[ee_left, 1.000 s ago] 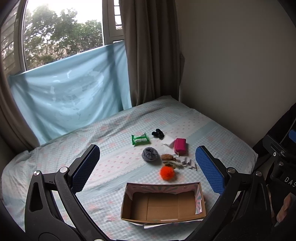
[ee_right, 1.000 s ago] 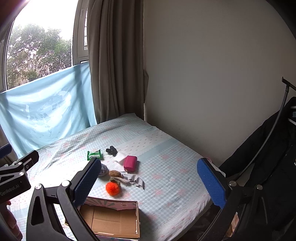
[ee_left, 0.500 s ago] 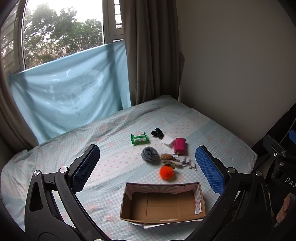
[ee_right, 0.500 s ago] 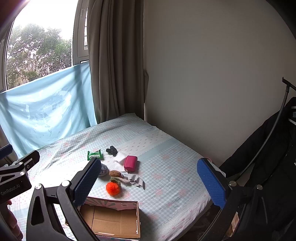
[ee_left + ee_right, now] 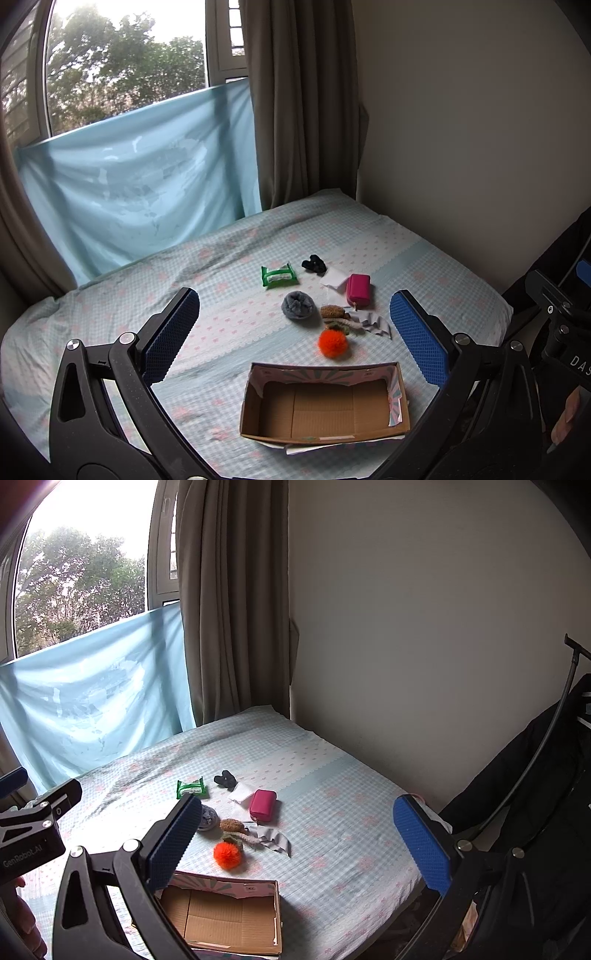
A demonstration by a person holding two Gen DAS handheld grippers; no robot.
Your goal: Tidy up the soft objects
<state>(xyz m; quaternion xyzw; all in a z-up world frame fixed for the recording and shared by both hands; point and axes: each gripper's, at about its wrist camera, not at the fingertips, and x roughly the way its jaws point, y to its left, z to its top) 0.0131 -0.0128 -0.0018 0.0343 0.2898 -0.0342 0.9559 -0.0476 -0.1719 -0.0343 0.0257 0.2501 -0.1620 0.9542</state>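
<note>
An empty cardboard box (image 5: 258, 402) (image 5: 275, 919) sits on the bed near me. Beyond it lie an orange pom-pom (image 5: 332, 342) (image 5: 227, 854), a grey fluffy ball (image 5: 298, 304), a brown furry piece (image 5: 334, 312) (image 5: 232, 826), a pink pouch (image 5: 358, 290) (image 5: 263, 805), a green packet (image 5: 278, 275) (image 5: 191, 788), a black item (image 5: 314, 264) (image 5: 225, 779) and a grey-white cloth (image 5: 373, 325) (image 5: 273, 840). My left gripper (image 5: 293, 338) is open and empty, above the box. My right gripper (image 5: 295, 843) is open and empty, to the right of the box.
The bed (image 5: 110, 314) has a light checked sheet and meets a wall (image 5: 461, 147) on the right. A blue cloth (image 5: 140, 184) hangs under the window, beside a brown curtain (image 5: 303, 103). Dark clothing on a rack (image 5: 546, 794) stands at the right.
</note>
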